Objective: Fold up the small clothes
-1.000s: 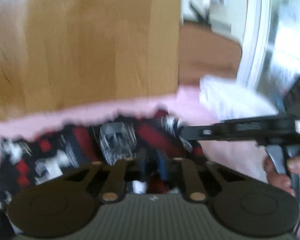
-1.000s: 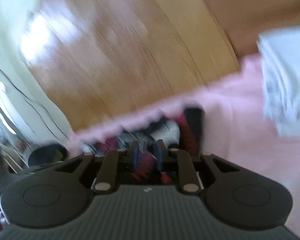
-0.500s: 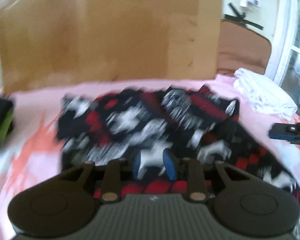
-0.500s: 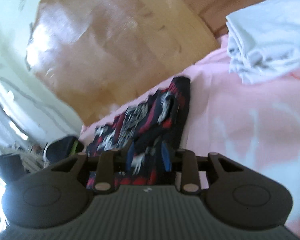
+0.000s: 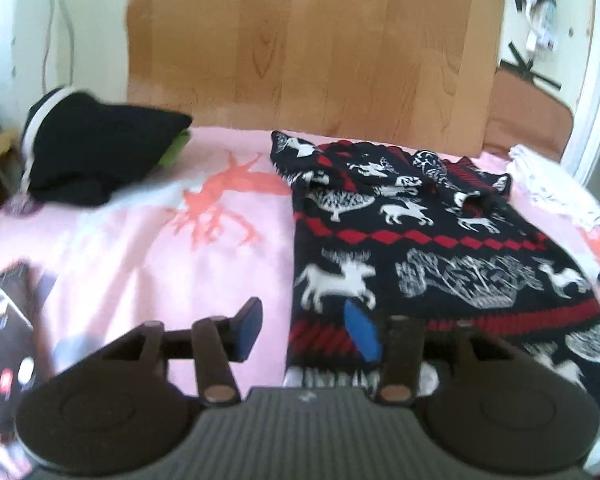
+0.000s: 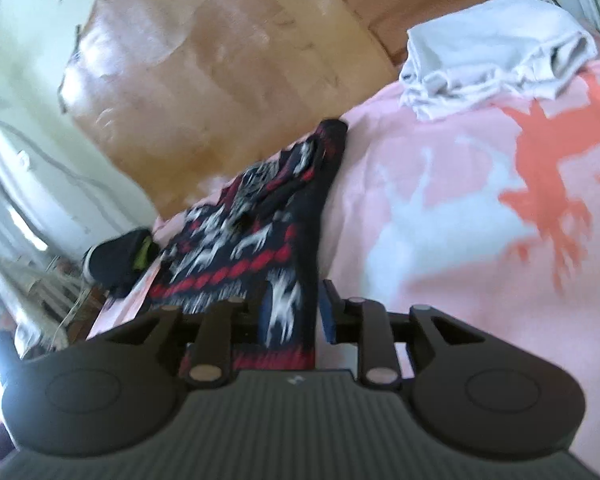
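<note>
A dark knitted sweater (image 5: 412,240) with white deer and red bands lies spread flat on the pink blanket (image 5: 140,248). My left gripper (image 5: 304,334) hovers at the sweater's near left hem. Its jaws are opening: one pad is over bare blanket, the other over the hem, and neither presses the cloth. In the right wrist view the sweater (image 6: 260,216) runs away from my right gripper (image 6: 296,318), and a strip of its edge lies between the fingers. These jaws are closing a little, and I see no clear squeeze on the strip.
A folded white garment (image 6: 496,32) sits at the far right of the bed, and it shows in the left view too (image 5: 552,188). A black bundle with a green patch (image 5: 96,148) lies far left. A wooden headboard (image 5: 312,40) stands behind. A dark printed box (image 5: 4,340) lies near left.
Both grippers pulled back toward the near side of the bed. The sweater went from bunched at the far edge to lying flat. The left jaws let go and spread; the right jaws widened.
</note>
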`<state>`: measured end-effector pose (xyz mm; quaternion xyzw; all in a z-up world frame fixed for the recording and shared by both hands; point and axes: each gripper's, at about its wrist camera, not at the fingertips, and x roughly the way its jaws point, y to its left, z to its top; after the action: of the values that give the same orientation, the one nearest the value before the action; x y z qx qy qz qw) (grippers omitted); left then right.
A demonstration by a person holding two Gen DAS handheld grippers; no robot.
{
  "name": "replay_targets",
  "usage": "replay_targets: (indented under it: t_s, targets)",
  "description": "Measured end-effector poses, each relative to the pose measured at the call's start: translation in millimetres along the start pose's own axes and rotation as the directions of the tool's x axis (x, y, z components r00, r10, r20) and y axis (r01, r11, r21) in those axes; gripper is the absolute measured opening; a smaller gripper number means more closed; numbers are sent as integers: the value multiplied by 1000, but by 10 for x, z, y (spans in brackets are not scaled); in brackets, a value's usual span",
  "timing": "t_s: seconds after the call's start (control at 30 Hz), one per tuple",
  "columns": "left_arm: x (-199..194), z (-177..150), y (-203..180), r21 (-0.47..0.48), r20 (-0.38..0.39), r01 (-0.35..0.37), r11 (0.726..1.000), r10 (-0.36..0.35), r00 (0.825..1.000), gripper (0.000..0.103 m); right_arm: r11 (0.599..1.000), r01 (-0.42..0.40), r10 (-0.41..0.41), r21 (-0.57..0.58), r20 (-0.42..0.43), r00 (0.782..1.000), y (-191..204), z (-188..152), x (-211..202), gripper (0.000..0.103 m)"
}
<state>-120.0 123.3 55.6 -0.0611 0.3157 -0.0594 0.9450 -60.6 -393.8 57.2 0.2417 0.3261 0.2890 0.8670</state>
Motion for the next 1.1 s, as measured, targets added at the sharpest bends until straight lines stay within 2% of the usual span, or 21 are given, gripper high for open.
replay_targets:
  t_s: [0.07,0.17,0.27,0.33,0.5,0.6,0.73,0.8,0.87,0.9,0.93,0.97,1.0,1.03,1.1]
  targets:
    - [-111,-90,82,-38,-23,37,999,-38,999,58,999,-38,38,13,-26,999,-3,-139,-135,35]
    - [-265,-253,194,-92,-46,93,991,-98,994,63,995,-95,96,14,-53,994,38,-347,-278,43]
    - [-364,-392,309,-172,-60,162,972,-175,983,70,995,-101,103,22,-79,992,26,-490,-378,44]
    - [-404,-479,351,-202,-74,190,961,-209,975,70,993,-116,119,36,-98,988,-4,-562,-419,44]
    - [-447,-658,347,-238,-121,186,953,-219,968,66,992,-121,124,28,-159,979,1,-675,-428,44]
    - [-462,-761,364,-284,-119,215,934,-257,959,66,990,-139,143,36,-165,976,-21,-712,-445,44]
    - [-295,-845,379,-380,-137,236,894,-306,942,65,987,-153,158,45,-177,971,-14,-729,-453,44]
    - [-219,-868,372,-412,-154,245,878,-332,931,55,988,-153,156,34,-189,969,-2,-736,-470,43]
    - [-152,-880,357,-425,-183,239,873,-342,922,36,986,-162,168,47,-192,967,-16,-742,-458,44]
    - [-129,-887,360,-434,-191,245,867,-354,915,33,984,-170,177,53,-193,965,-24,-748,-438,41]
    - [-128,-886,374,-449,-191,256,856,-372,908,25,984,-170,177,52,-193,965,-21,-763,-420,36]
    - [-136,-875,385,-454,-195,265,851,-385,902,11,986,-160,166,46,-208,964,-1,-774,-378,14]
    - [-164,-864,399,-458,-190,282,843,-403,895,9,989,-144,149,36,-226,963,11,-779,-337,8]
    - [-216,-842,412,-463,-174,297,835,-415,893,9,987,-152,158,41,-223,962,13,-771,-335,8]
    - [-321,-774,433,-465,-140,330,821,-436,889,9,975,-211,221,74,-177,959,-2,-691,-413,7]
